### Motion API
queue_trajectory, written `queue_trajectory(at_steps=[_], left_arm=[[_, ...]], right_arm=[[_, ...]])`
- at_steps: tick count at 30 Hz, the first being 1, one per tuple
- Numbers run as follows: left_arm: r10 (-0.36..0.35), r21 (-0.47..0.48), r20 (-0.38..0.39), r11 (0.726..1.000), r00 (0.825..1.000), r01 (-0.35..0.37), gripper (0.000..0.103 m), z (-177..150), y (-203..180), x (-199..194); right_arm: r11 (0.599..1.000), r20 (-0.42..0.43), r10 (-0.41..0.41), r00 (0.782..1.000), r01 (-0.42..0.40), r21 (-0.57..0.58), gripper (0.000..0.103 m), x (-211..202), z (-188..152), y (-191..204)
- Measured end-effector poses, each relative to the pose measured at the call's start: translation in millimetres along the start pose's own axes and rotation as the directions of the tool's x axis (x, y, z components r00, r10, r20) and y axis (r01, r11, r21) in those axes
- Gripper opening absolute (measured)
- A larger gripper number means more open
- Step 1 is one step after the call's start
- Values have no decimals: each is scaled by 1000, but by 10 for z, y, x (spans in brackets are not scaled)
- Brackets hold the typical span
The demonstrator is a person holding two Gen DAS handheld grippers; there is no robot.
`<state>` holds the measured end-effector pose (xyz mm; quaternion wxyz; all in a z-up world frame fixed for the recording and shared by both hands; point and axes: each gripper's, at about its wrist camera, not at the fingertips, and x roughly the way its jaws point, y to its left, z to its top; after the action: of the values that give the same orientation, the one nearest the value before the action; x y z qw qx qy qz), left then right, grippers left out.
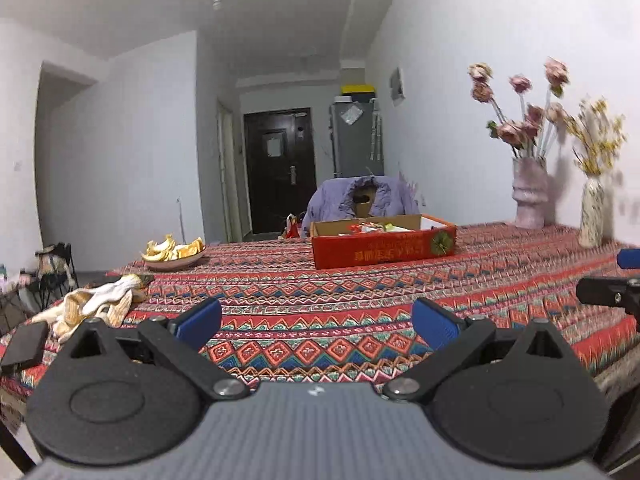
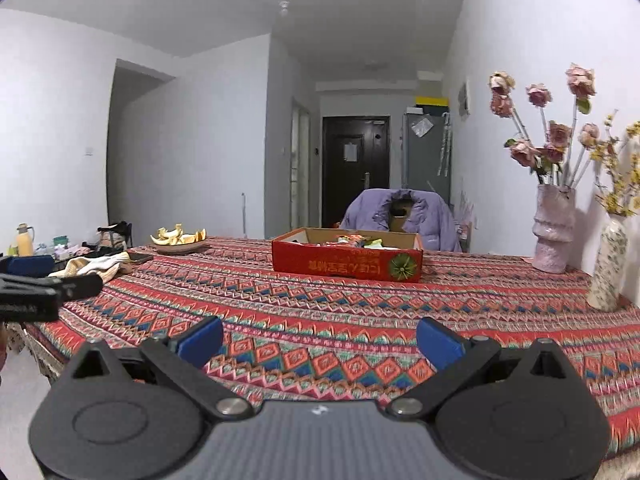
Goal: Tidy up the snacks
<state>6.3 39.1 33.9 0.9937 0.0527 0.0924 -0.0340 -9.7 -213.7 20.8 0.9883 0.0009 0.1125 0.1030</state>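
Observation:
A red cardboard box (image 1: 384, 246) holding several snack packets stands on the far side of the table; it also shows in the right wrist view (image 2: 347, 266). The packets (image 2: 354, 241) are only partly visible above the box rim. My left gripper (image 1: 316, 322) is open and empty, low over the near part of the table, well short of the box. My right gripper (image 2: 319, 344) is open and empty, likewise over the near table. Each gripper shows at the edge of the other's view.
A patterned red tablecloth (image 1: 340, 292) covers the table. A plate of fruit peels (image 1: 174, 254) and crumpled cloth (image 1: 96, 304) with a dark phone (image 1: 24, 344) lie at the left. Two vases of flowers (image 2: 554, 232) stand at the right by the wall. A chair with a purple jacket (image 2: 400, 216) stands behind the box.

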Motion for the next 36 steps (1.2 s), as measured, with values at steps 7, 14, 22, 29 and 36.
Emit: queue_trajectory(at_steps=[7, 14, 22, 29, 36], left_arm=[[22, -50, 3, 998, 1000, -22, 103, -18, 118, -28], [42, -43, 4, 998, 999, -42, 103, -28, 129, -10], [39, -42, -2, 998, 999, -39, 103, -34, 143, -11], [33, -53, -3, 998, 999, -33, 103, -43, 154, -10], [21, -64, -12, 998, 1000, -21, 103, -54, 151, -4]], right_arm=[[1000, 20, -3, 1000, 4, -30, 103, 32, -78, 92], [1000, 45, 18, 999, -18, -9, 103, -7, -44, 53], [1000, 47, -1, 999, 1, 2, 103, -1, -24, 1], [999, 63, -28, 998, 29, -21, 103, -11, -19, 19], [999, 56, -21, 998, 22, -23, 103, 2, -26, 35]])
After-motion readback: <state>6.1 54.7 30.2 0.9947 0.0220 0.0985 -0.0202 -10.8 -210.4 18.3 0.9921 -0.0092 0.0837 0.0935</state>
